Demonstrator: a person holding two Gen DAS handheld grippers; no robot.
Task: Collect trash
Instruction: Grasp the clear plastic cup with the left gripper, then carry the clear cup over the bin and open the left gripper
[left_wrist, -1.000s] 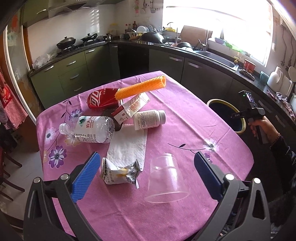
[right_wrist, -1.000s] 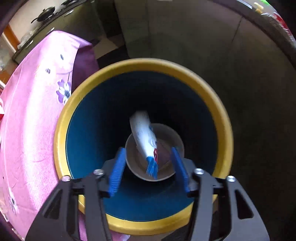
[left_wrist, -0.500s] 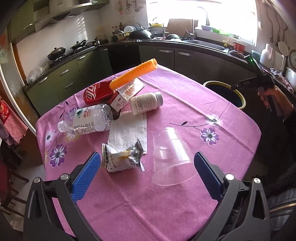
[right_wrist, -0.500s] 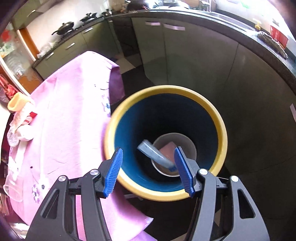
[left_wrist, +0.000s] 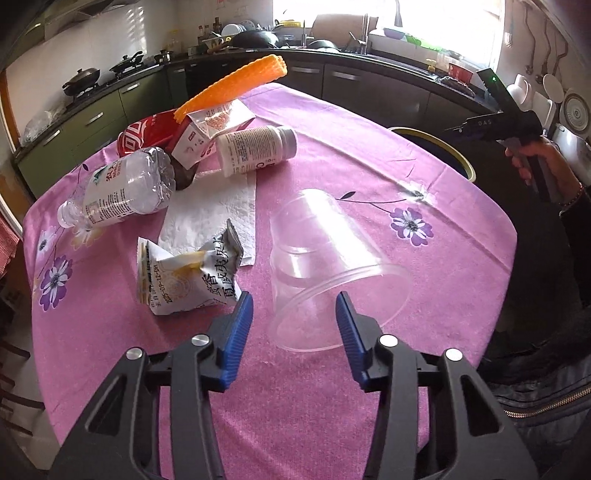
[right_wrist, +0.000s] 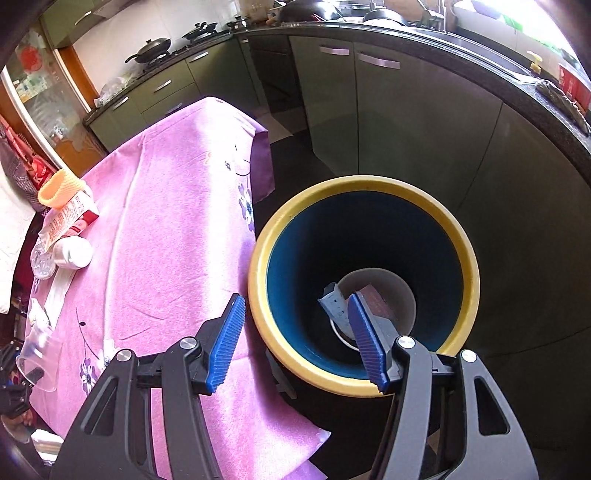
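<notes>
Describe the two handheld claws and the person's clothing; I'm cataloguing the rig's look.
Left claw: black skeletal frame with cut-outs, silver bolts, ribbed blue pads. Right claw looks identical; seen across the table, its black body bears white lettering and a green light. The person wears a dark jacket with a gold zip and a beaded bracelet.

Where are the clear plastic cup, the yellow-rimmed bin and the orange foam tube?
Clear plastic cup (left_wrist: 317, 236): left wrist view, its side wall.
Yellow-rimmed bin (right_wrist: 373, 184): right wrist view, far rim.
Orange foam tube (left_wrist: 236, 83): left wrist view, mid-length.

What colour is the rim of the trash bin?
Yellow, on the trash bin with a dark blue inside; right wrist view shows it best.
</notes>
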